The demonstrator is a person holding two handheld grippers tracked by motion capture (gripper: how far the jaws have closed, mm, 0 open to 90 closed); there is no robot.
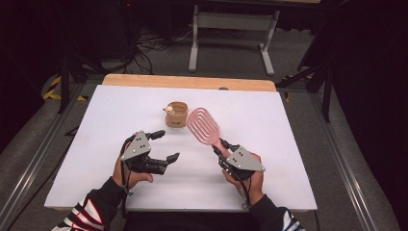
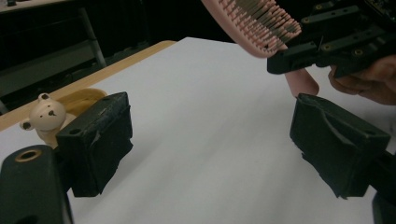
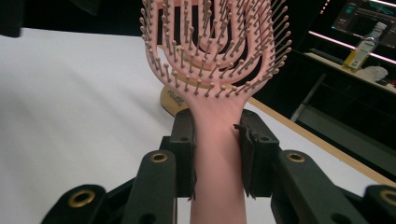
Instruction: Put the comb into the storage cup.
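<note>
- Pink hairbrush [image 3: 212,56] clamped by its handle in right gripper [image 1: 220,145]; jaws pressed on both sides of the handle, head raised off the table, pointing far and slightly left toward the cup.
- Pick-up judged done; placing likely left, probably into the cup, not yet begun.
- Left gripper [image 1: 166,146] at near left, jaws apart, nothing between them; pads [image 2: 100,140] bare over the sheet.
- Wooden cup [image 1: 176,114] upright at centre-far, just far-left of the brush head; no contact visible.
- Small bear figure [image 2: 45,114] at the cup's left rim; inside or attached, cannot tell. Rest of interior not readable.
- White table sheet [image 1: 288,159] under all.
</note>
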